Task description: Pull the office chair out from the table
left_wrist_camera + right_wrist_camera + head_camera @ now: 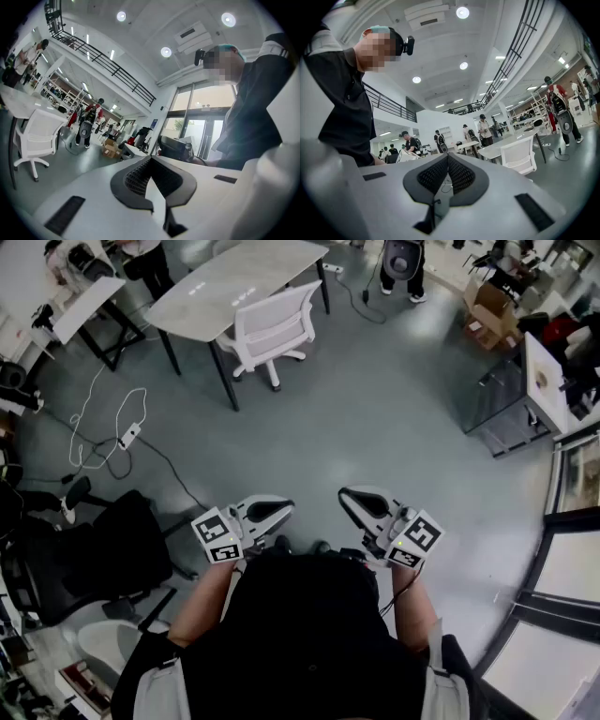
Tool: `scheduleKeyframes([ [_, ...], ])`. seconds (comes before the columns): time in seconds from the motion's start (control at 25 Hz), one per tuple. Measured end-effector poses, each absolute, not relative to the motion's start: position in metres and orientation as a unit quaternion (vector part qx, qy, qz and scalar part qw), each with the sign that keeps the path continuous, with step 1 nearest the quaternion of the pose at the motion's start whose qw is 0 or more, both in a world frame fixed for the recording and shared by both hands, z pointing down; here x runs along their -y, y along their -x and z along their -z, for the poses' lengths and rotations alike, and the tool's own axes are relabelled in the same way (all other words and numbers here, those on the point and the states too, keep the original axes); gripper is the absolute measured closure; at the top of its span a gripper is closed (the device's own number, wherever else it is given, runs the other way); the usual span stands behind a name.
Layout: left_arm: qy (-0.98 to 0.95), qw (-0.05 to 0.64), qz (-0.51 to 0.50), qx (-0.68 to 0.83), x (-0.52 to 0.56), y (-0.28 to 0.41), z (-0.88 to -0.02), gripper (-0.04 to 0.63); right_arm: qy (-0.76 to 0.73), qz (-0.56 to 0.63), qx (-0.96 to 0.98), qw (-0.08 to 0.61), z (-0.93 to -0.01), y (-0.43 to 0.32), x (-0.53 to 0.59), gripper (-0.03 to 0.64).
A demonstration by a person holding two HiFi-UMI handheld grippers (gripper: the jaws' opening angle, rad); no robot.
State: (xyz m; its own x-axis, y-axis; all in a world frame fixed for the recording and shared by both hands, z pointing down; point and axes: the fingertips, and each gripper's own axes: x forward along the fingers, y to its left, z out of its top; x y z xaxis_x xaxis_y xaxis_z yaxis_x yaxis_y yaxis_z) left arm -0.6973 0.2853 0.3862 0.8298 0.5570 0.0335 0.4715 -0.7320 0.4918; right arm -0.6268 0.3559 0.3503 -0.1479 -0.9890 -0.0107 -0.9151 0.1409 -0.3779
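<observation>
Holding the left gripper and the right gripper close in front of our body, roughly level and side by side, we stand on open grey floor with nothing in either tool. Each gripper's own view shows its two ribbed black pads pressed together, with no gap and nothing pinched between them. We judge that they are carried tucked in and closed because nothing lies within reach to take hold of yet. The white office chair stands well apart from us, at the top of the head view. It is pushed up against the near long edge of the table, with its backrest turned roughly our way and its wheeled base on the floor beside the table legs. That suits us, since the backrest looks the easiest part to grasp. Bare floor lies between us and the chair. A white cable with a power strip trails off to our left, and a black chair stands near our left side, both clear of the straight path. The right gripper view shows the white chair far off to the right of its jaws, and the left gripper view shows it at the far left. We judge the pull not yet begun: we must first walk up and spread a pair of jaws.
</observation>
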Motion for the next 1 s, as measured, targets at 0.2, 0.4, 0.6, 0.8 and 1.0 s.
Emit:
scheduleKeyframes([
  [0.2,-0.937,0.156,-0.032,-0.309,-0.254,0.648,-0.369,0.584,0.649,0.082,-0.755,0.054,-0.371,0.582,-0.319,0.597],
  [0.4,-0.939,0.149,-0.056,-0.303,-0.257,0.661,-0.381,0.584,0.643,0.097,-0.756,0.069,-0.384,0.587,-0.323,0.597],
  [0.6,-0.947,0.149,-0.058,-0.279,-0.256,0.663,-0.389,0.584,0.637,0.1,-0.761,0.068,-0.389,0.597,-0.323,0.597],
  [0.8,-0.952,0.139,-0.063,-0.266,-0.263,0.658,-0.394,0.584,0.634,0.097,-0.765,0.065,-0.392,0.601,-0.33,0.597],
  [1.0,-0.957,0.153,-0.064,-0.238,-0.255,0.652,-0.403,0.584,0.632,0.11,-0.764,0.06,-0.402,0.598,-0.331,0.597],
])
